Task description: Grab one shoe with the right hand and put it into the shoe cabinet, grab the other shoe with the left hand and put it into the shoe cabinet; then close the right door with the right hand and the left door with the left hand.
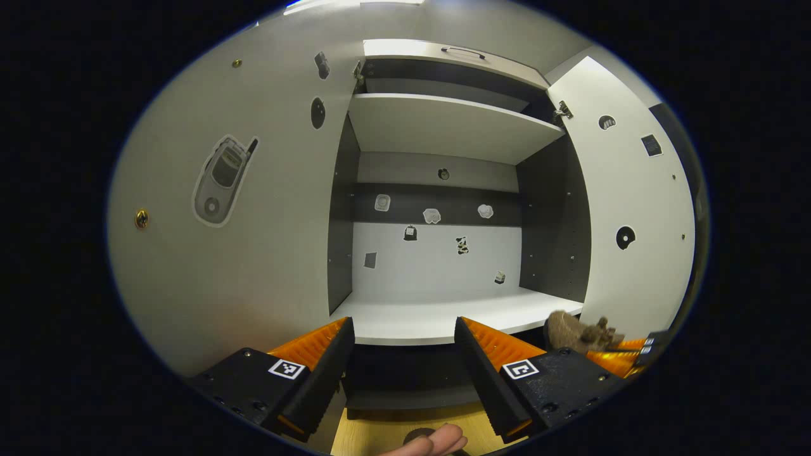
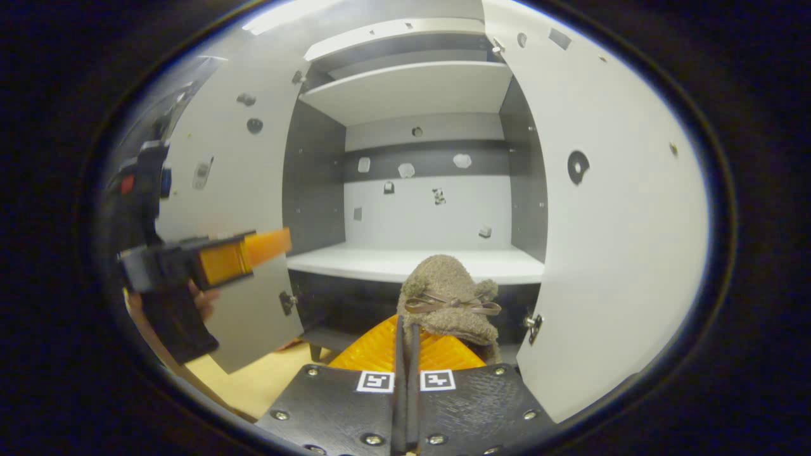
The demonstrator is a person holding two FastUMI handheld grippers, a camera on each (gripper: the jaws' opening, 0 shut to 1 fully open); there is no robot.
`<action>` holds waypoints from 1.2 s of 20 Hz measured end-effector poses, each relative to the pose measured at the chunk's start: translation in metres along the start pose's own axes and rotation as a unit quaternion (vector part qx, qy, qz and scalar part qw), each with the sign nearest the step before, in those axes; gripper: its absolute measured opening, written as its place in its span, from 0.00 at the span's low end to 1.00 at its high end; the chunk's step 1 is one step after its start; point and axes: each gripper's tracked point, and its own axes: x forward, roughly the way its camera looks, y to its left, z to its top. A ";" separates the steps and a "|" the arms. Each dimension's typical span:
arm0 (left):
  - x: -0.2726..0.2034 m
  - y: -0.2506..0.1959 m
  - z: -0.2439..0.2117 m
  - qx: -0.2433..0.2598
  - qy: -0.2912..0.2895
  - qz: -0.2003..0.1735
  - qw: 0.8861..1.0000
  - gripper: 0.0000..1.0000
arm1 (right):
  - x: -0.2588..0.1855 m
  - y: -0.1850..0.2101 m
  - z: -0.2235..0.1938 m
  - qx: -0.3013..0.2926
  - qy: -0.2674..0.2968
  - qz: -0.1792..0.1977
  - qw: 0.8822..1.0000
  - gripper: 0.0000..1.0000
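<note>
The shoe cabinet (image 1: 437, 316) stands in front with both doors swung open; its white lower shelf (image 2: 412, 263) is bare. A brown fuzzy shoe (image 2: 450, 297) with a bow hangs just below and in front of that shelf's edge, and my right gripper (image 2: 406, 329) is shut on its heel end. In the left gripper view the same shoe (image 1: 573, 330) shows at the lower right with the right gripper (image 1: 627, 348) behind it. My left gripper (image 1: 402, 329) is open with nothing between its fingers, level with the shelf's front edge. From the right gripper view the left gripper (image 2: 266, 244) sits beside the left door.
The left door (image 1: 253, 221) and right door (image 1: 633, 209) flank the opening. An upper shelf (image 1: 443, 123) spans the cabinet. Wooden floor (image 1: 380, 437) lies below, with a person's fingers (image 1: 437, 441) at the bottom edge.
</note>
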 end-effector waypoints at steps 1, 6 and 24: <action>0.000 -0.002 -0.001 0.002 0.002 -0.002 1.000 0.98 | 0.003 0.004 0.019 -0.006 -0.007 0.006 1.000 0.01; -0.003 -0.009 -0.002 0.003 0.002 -0.011 1.000 0.97 | 0.039 -0.005 0.096 -0.056 -0.034 -0.026 0.997 0.01; 0.003 -0.001 -0.010 0.003 0.020 -0.013 1.000 0.97 | 0.254 -0.073 0.068 -0.085 0.050 -0.090 0.991 0.05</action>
